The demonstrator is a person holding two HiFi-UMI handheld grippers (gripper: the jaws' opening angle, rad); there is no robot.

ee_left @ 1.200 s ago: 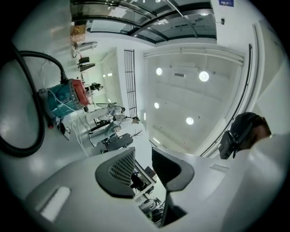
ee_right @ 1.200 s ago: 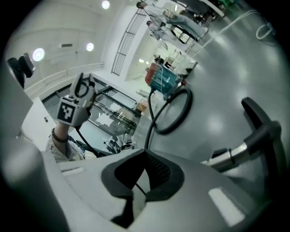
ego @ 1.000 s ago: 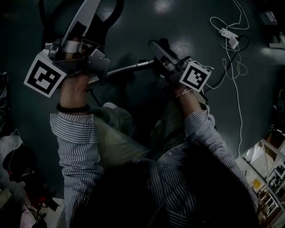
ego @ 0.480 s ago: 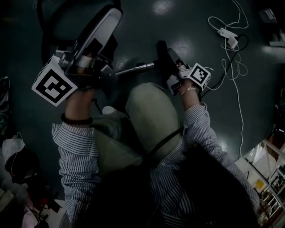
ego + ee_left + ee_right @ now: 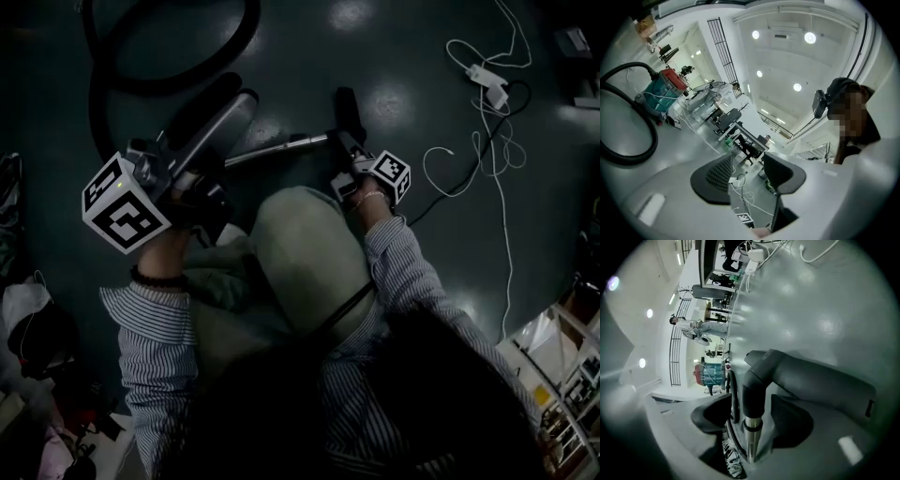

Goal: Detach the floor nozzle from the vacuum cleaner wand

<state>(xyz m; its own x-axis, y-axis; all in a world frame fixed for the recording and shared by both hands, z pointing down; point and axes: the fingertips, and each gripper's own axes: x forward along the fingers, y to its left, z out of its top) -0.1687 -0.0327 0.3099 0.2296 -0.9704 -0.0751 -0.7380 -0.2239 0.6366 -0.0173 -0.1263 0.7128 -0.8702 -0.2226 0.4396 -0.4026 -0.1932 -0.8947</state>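
Observation:
The dark floor nozzle [image 5: 347, 105] lies on the floor, its neck still joined to the chrome wand [image 5: 277, 146], which runs off to the left. My right gripper [image 5: 344, 148] sits at that joint. In the right gripper view the nozzle [image 5: 815, 378] and the wand [image 5: 751, 441] lie between the jaws of my right gripper [image 5: 752, 417]; the jaws are opening, with gaps on both sides. My left gripper [image 5: 234, 101] hovers left of the wand. In the left gripper view, my left gripper [image 5: 747, 172] is partly open with nothing between its pads.
A black hose [image 5: 169, 84] loops on the floor at the top left and leads to a teal and red vacuum body [image 5: 665, 89]. White cables and an adapter [image 5: 487, 80] lie at the upper right. The person's knee [image 5: 300, 244] is just below the grippers. Clutter [image 5: 28, 328] sits bottom left.
Both grippers have come down towards the floor, and the wand and nozzle came down with the right one. The right jaws, earlier shut on the wand's joint, have spread apart.

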